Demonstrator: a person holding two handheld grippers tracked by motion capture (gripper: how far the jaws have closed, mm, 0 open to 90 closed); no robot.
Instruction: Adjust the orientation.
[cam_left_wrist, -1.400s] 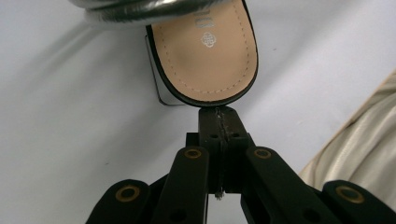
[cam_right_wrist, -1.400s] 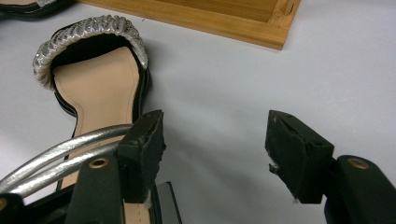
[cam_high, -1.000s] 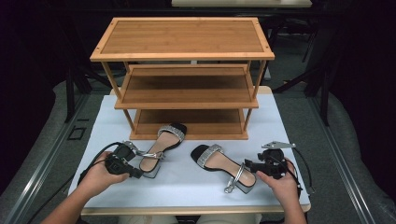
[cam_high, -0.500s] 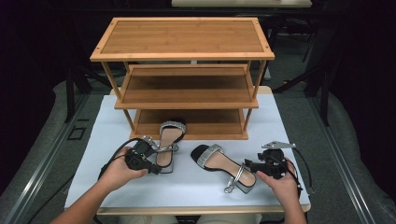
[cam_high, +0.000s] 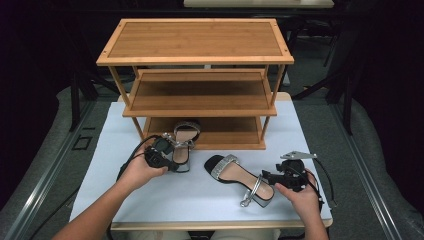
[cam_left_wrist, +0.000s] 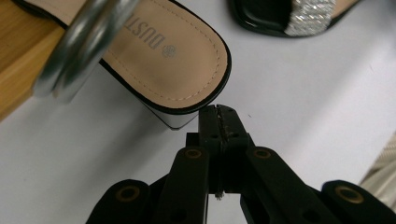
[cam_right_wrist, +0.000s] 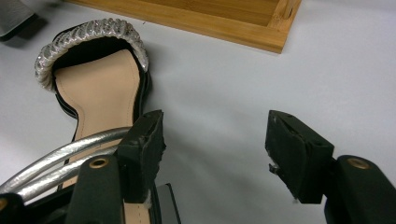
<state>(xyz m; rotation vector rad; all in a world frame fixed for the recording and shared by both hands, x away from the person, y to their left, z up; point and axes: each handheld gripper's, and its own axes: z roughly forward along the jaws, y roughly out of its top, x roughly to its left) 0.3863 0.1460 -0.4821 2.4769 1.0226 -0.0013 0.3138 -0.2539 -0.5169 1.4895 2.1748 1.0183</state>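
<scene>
A black sandal with a glittery toe band and a silver ankle strap (cam_high: 183, 145) lies with its toe on the rack's bottom shelf (cam_high: 230, 134). My left gripper (cam_high: 172, 165) is shut with nothing in it. In the left gripper view its tip (cam_left_wrist: 219, 116) sits against that sandal's heel end (cam_left_wrist: 173, 65), below the silver strap (cam_left_wrist: 79, 42). The matching sandal (cam_high: 240, 177) lies aslant on the white mat. My right gripper (cam_high: 266, 176) stands open beside its heel. In the right gripper view (cam_right_wrist: 219, 149) the sandal (cam_right_wrist: 102, 88) lies left of the jaws and the strap (cam_right_wrist: 56, 161) curves by the left jaw.
A three-tier bamboo shoe rack (cam_high: 200, 40) stands at the back of the white mat (cam_high: 150, 200). Its front edge (cam_right_wrist: 196, 16) is just beyond the right sandal's toe. The table's front edge (cam_high: 210, 225) is near both hands. Cables trail from both grippers.
My left hand has moved toward the rack with the left sandal ahead of its tip; the sandal's toe now lies on the bottom shelf. The right hand and its sandal have not moved.
</scene>
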